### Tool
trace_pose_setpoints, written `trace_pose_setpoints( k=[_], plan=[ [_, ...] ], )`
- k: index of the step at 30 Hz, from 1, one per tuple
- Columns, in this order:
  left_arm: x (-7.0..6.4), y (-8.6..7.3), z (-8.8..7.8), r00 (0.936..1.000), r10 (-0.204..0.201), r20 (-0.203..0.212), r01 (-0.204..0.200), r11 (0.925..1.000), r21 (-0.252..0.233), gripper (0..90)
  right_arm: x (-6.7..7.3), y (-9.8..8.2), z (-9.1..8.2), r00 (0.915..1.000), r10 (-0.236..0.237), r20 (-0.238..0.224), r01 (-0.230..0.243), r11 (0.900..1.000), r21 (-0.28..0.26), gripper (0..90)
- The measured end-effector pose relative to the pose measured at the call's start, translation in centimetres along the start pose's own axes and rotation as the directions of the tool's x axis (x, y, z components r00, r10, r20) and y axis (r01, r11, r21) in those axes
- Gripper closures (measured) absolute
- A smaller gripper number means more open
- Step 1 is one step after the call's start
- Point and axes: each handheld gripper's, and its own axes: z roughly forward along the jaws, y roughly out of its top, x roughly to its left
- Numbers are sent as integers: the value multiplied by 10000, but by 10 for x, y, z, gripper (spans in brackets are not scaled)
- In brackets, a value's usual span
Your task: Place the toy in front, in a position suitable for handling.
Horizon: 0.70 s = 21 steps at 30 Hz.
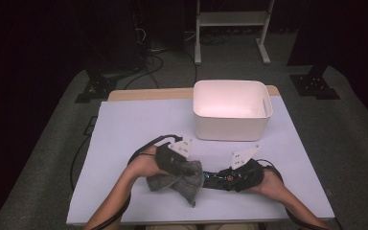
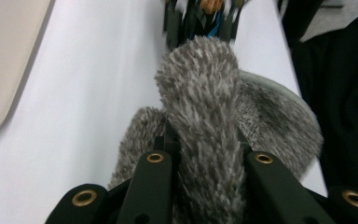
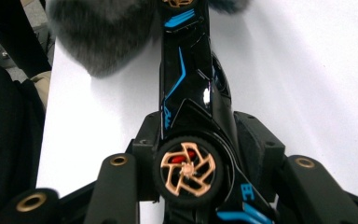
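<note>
Left claw (image 2: 205, 158) is pinched tight on a fuzzy grey cloth (image 1: 179, 179) near the front middle of the white tabletop (image 1: 124, 129) — the fabric bulges up between its black jaws. Right claw (image 3: 200, 158) clamps a black toy car (image 3: 189, 93) with blue stripes and copper wheels, just right of the cloth — a white bin (image 1: 232, 110) stands farther back.
</note>
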Motion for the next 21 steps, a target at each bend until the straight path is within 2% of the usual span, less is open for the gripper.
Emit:
trace_pose_setpoints(
  k=[3, 6, 8, 9, 10, 15, 17, 21],
  plan=[
    [-1, -10, -9, 9997, -205, -107, 205, 9998, -14, 777, -2, 7, 5, 10000, -67, -49, 67, 10000, -5, 469],
    [-1, -18, -17, 9990, -386, -232, 383, 9992, -115, 776, 0, 17, 13, 9996, -233, -131, 235, 9996, 176, 488],
    [-1, -23, -22, 9981, -504, -365, 498, 9986, -154, 776, 1, 21, 18, 9991, -350, -229, 359, 9986, 395, 543],
    [-1, -26, -25, 9977, -579, -363, 571, 9981, -227, 776, 1, 22, 19, 9985, -547, -58, 549, 9973, 490, 550],
    [-1, -28, -27, 9975, -595, -385, 587, 9980, -221, 776, 0, 23, 19, 9985, -545, -87, 549, 9969, 555, 552],
    [2, -35, -42, 9946, -848, -600, 828, 9959, -353, 775, -2, 24, 20, 9981, -605, -76, 607, 9973, 413, 555],
    [3, -36, -48, 9934, -878, -735, 860, 9959, -275, 775, -6, 28, 22, 9971, -760, 74, 755, 9960, 486, 554],
    [4, -37, -54, 9922, -931, -826, 906, 9953, -326, 772, -14, 37, 28, 9967, -817, 33, 816, 9963, 266, 553]
  ],
)
